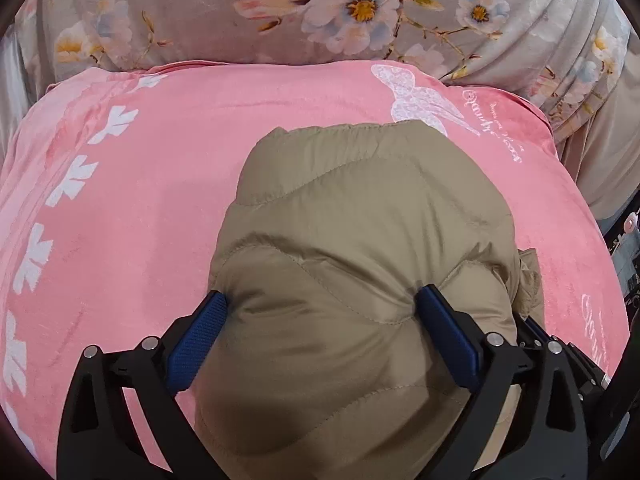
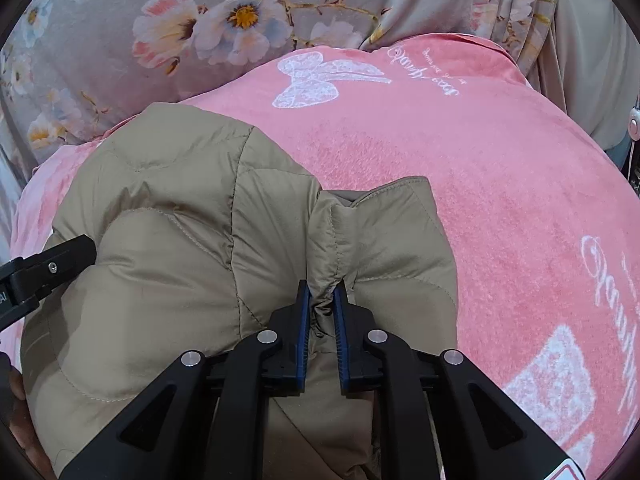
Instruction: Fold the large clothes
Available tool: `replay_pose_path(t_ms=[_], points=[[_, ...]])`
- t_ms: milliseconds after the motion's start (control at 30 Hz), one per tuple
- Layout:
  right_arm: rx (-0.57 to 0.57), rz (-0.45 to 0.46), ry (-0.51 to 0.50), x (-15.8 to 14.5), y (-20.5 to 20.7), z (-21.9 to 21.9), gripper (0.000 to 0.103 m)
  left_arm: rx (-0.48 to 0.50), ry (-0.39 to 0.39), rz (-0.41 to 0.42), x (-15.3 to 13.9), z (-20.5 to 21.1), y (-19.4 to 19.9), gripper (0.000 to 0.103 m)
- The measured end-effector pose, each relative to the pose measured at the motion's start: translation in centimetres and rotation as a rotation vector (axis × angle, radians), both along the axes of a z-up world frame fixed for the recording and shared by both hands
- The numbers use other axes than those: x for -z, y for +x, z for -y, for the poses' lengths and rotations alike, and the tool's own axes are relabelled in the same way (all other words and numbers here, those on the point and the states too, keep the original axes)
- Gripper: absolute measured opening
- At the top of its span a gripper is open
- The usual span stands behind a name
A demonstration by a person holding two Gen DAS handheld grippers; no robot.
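Note:
A tan quilted puffer jacket (image 1: 360,240) lies bunched on a pink blanket (image 1: 140,200). My left gripper (image 1: 322,300) has its blue-padded jaws wide apart, one on each side of a thick puffy fold that they press into. In the right wrist view the jacket (image 2: 168,240) fills the lower left. My right gripper (image 2: 322,296) is shut on a thin gathered edge of the jacket. A finger of the left gripper (image 2: 52,268) shows at the left edge against the jacket.
The pink blanket (image 2: 480,180) has white butterfly and script prints. Behind it lies grey floral bedding (image 1: 320,12), which also shows in the right wrist view (image 2: 200,28). The bed's right edge (image 1: 624,240) drops off to dark clutter.

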State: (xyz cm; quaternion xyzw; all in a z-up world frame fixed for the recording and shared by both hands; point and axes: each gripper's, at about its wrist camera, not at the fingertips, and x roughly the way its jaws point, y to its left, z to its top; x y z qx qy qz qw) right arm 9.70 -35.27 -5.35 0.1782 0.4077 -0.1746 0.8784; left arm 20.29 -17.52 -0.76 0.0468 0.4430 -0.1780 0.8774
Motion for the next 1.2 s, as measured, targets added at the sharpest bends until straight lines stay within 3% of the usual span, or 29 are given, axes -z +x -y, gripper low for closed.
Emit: replay_pose_path(t_ms=[1033, 1200], points=[[0.010, 0.089, 0.063, 2.2, 0.3, 1.1, 0.018, -0.020, 0.002, 0.076, 3.2, 0.9, 0.3, 0.098], [-0.012, 0.038, 0.046, 1.4, 0.4, 1.4, 0.023, -0.004, -0.014, 0.054, 2.9, 0.3, 0.4, 0.098]])
